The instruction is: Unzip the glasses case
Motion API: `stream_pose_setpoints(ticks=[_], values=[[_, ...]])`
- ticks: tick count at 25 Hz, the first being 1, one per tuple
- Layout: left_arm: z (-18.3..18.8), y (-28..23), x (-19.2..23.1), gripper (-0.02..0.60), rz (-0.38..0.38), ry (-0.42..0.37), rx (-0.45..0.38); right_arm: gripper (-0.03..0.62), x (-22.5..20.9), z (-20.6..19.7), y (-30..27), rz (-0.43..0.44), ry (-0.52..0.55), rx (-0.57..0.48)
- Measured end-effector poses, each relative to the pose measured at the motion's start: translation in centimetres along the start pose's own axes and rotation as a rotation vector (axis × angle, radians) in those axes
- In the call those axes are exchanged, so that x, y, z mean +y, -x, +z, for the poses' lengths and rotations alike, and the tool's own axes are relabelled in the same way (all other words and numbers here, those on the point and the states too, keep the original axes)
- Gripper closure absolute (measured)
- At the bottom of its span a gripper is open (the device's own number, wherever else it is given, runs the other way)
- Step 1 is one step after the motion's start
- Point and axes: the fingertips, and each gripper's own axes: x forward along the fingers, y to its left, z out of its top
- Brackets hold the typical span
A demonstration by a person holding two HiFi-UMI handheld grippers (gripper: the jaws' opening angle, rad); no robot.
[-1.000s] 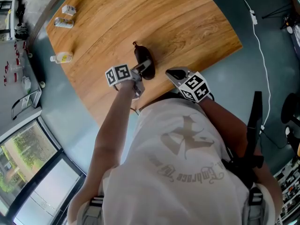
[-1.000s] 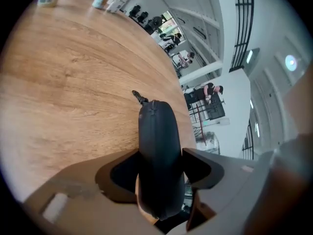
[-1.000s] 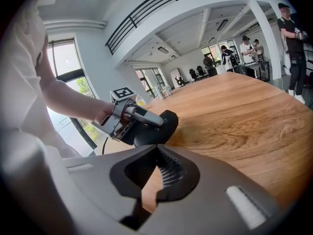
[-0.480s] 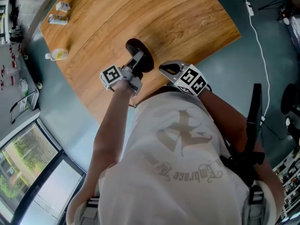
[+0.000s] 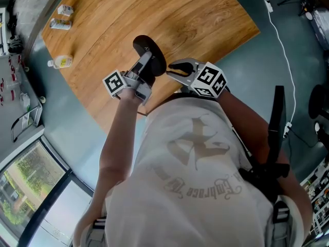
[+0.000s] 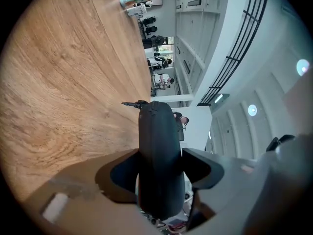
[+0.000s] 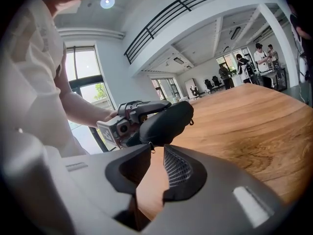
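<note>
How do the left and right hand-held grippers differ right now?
The left hand-held gripper is clamped on the black glasses case; the right hand-held gripper is open and empty. The left points away from the person; the right points sideways at the case. Both carry marker cubes.

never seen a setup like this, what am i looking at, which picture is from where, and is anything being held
No robot here: a person holds a two-jaw gripper in each hand. The top-down picture comes from a camera on their head. The other two come from cameras riding on each gripper, looking along its jaws. The left gripper clamps a black glasses case, held above the wooden table. The right gripper is open and empty, close to the case's end. A small bottle lies near the table's far edge.
</note>
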Motion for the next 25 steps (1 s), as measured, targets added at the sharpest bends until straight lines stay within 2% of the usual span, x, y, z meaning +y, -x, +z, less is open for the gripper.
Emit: stream_pose_setpoints(ticks=[5, 11, 13, 17, 20, 25], values=[[-0.4, 0.6, -1.1, 0.293, -0.039, 0.004, 0.011, 0.507, 2.0, 0.7, -0.1, 0.107, -0.023, -0.041], [-0.1, 1.7, -1.7, 0.295, -0.054, -0.004, -0.006, 0.521, 3.2, 1.1, -0.8, 0.134, -0.028, -0.052], [0.1, 2.1, -1.7, 0.295, -0.055, -0.011, -0.011, 0.560, 3.5, 1.0, -1.1, 0.125, -0.018, -0.049], [0.3, 2.5, -1.6, 0.296, -0.046, -0.033, -0.024, 0.579, 3.3, 0.8, -1.0, 0.069, 0.015, -0.039], [0.4, 3.1, -1.3, 0.296, -0.022, -0.045, -0.040, 0.580, 3.2, 0.4, -0.8, 0.002, 0.082, -0.003], [0.2, 3.3, -0.9, 0.299, 0.017, -0.056, -0.056, 0.582, 3.5, 0.1, -0.9, -0.034, 0.159, 0.046]])
